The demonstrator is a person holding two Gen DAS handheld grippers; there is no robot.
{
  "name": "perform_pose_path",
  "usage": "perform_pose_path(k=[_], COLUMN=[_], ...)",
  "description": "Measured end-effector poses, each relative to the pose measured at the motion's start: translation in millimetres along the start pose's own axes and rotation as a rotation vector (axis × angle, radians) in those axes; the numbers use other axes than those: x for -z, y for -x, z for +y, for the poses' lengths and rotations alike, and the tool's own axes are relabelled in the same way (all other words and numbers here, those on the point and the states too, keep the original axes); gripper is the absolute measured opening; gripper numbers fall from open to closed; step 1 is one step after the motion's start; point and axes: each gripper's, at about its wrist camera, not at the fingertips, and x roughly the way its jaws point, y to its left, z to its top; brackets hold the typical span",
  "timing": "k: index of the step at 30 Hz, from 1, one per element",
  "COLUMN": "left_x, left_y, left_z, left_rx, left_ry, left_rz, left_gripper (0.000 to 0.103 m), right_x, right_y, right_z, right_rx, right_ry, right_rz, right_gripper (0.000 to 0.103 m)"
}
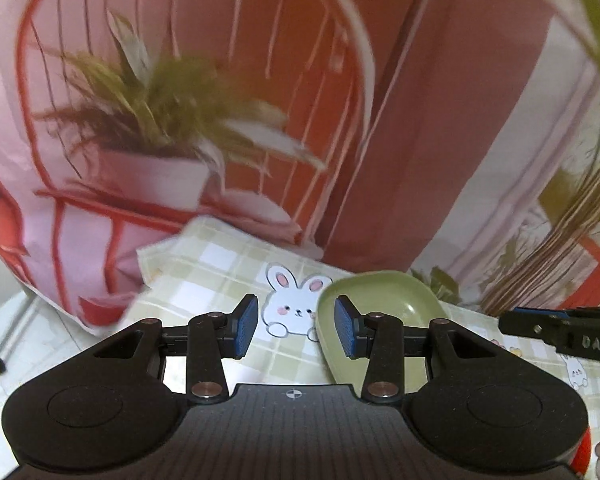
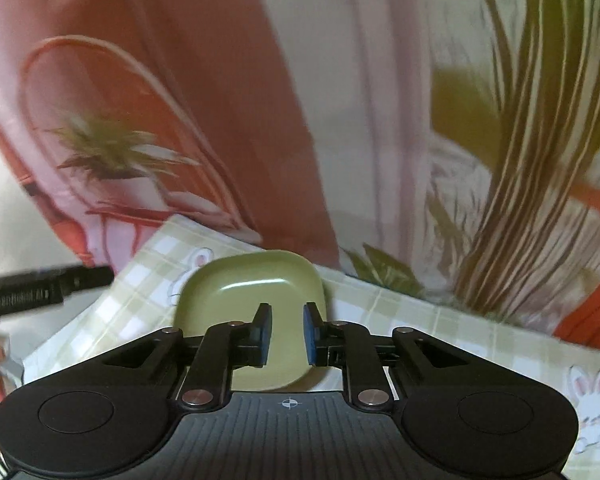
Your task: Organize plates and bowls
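Between my left gripper's (image 1: 296, 326) blue pads (image 1: 247, 325) I see only tablecloth: the fingers stand moderately apart with nothing clamped, and a printed white rabbit (image 1: 294, 306) sits in the gap. The right-hand pad overlaps the left rim of a green plate (image 1: 384, 300) in my view, but I cannot tell whether it touches it; the plate lies at about 2 o'clock from the fingertips, flat on the cloth. Out at 3 o'clock, the black tip of my right gripper (image 1: 560, 330) reaches in from the frame edge.

On the right wrist view, my right gripper (image 2: 286, 334) has its fingers drawn close, a narrow gap left between the blue pads (image 2: 311, 334), and nothing pinched there. The green plate (image 2: 256, 284), square with rounded corners and a shallow glossy well, lies straight ahead at 12 o'clock, its near part hidden behind the fingers; whether the fingertips touch it I cannot tell. At 9 o'clock the black end of my left gripper (image 2: 48, 290) shows, well apart from the plate.

The checked tablecloth (image 1: 204, 256), pale green and white with rabbits, covers the table under everything. Behind it, from 10 to 2 o'clock, hangs a printed backdrop (image 1: 400, 120) of pink and orange, showing a potted plant (image 1: 156, 120) on a red chair at 11 o'clock and striped leaves (image 2: 540, 140) at 2 o'clock. Both views are blurred.
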Motion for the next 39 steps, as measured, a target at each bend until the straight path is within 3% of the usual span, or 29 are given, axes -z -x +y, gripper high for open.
perform_pose_path(k=[5, 10, 17, 21, 22, 23, 24, 30, 39], left_x=[12, 19, 26, 30, 32, 34, 36, 37, 26], left_y=[-33, -57, -74, -77, -77, -78, -78, -71, -25], left_z=[-2, -6, -11, -15, -15, -15, -15, -16, -26], left_rx=[0.022, -0.008, 0.020, 0.033, 0.040, 0.047, 0.053, 0.046, 0.025], left_ry=[0.048, 0.049, 0.065, 0.069, 0.073, 0.080, 0.084, 0.075, 0.035], left_rz=[0.036, 0.081, 0.110, 0.111, 0.113, 0.116, 0.123, 0.131, 0.078], left_gripper=[0.045, 0.045, 0.045, 0.043, 0.038, 0.031, 0.015, 0.014, 0.014], right_x=[-4, -8, -9, -5, -3, -2, 0, 5, 0], right_y=[-38, -63, -80, -86, -87, -87, -87, -74, -26], right_z=[-14, -11, -12, -15, -14, -14, -14, -6, 10], right_rx=[0.028, 0.068, 0.111, 0.113, 0.112, 0.113, 0.110, 0.098, 0.066], right_ry=[-0.091, -0.082, -0.070, -0.068, -0.064, -0.062, -0.065, -0.065, -0.060], right_rz=[0.061, 0.101, 0.128, 0.149, 0.156, 0.163, 0.169, 0.169, 0.110], right_gripper=[0.021, 0.023, 0.023, 0.019, 0.017, 0.014, 0.010, 0.008, 0.008])
